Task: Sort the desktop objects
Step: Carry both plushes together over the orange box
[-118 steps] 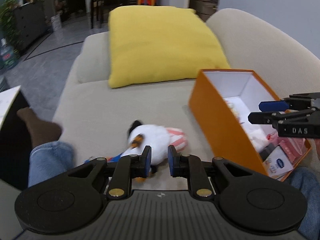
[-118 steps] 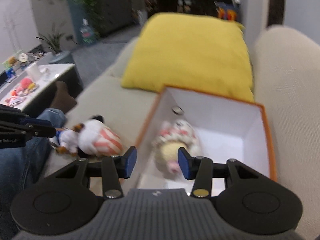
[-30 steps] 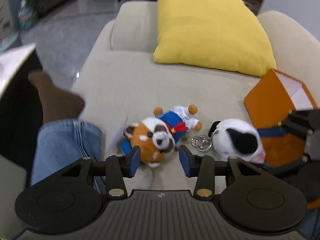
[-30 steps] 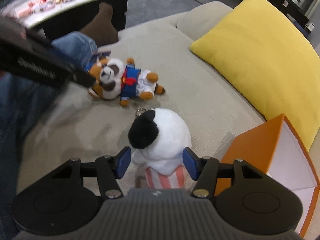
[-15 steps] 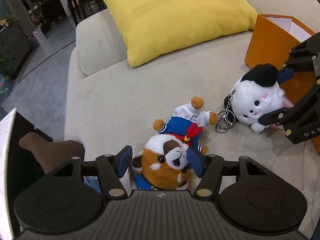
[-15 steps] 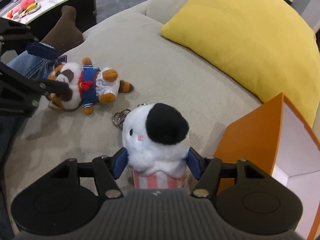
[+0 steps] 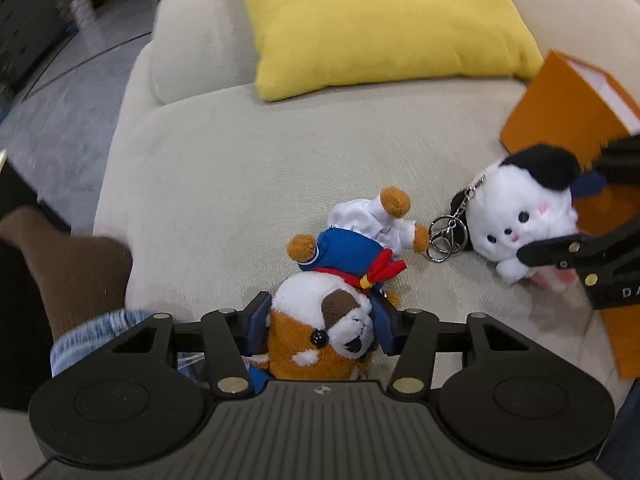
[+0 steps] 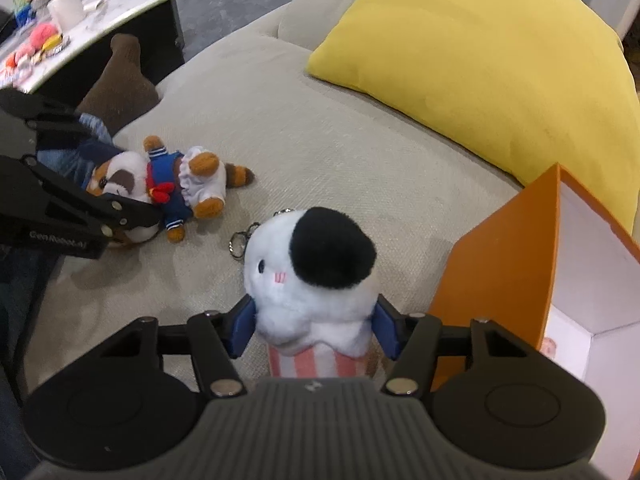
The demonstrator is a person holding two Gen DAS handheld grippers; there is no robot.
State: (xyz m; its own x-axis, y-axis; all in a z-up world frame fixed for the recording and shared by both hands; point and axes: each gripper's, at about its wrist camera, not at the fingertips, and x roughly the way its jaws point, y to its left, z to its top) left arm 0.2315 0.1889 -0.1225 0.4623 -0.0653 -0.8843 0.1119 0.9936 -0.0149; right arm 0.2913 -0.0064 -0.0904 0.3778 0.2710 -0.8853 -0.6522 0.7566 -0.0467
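Observation:
A brown and white plush animal in a blue sailor suit [image 7: 340, 280] lies on the beige sofa; my left gripper [image 7: 322, 326] is shut on its head. It also shows in the right wrist view [image 8: 168, 188]. A white plush with a black ear, a striped pink base and a keyring [image 8: 316, 280] sits between the pads of my right gripper [image 8: 314, 330], which is shut on it. It also shows in the left wrist view [image 7: 520, 216]. The orange box [image 8: 500, 276] with a white inside stands just right of it.
A yellow cushion [image 7: 380, 20] leans at the back of the sofa [image 7: 224, 168]. A person's jeans leg and brown sock [image 7: 72, 264] lie at the left sofa edge. A white table with small items [image 8: 60, 28] stands far left.
Both grippers have closed in: the left onto the sailor plush's head, the right onto the white plush. Earlier both were open around them.

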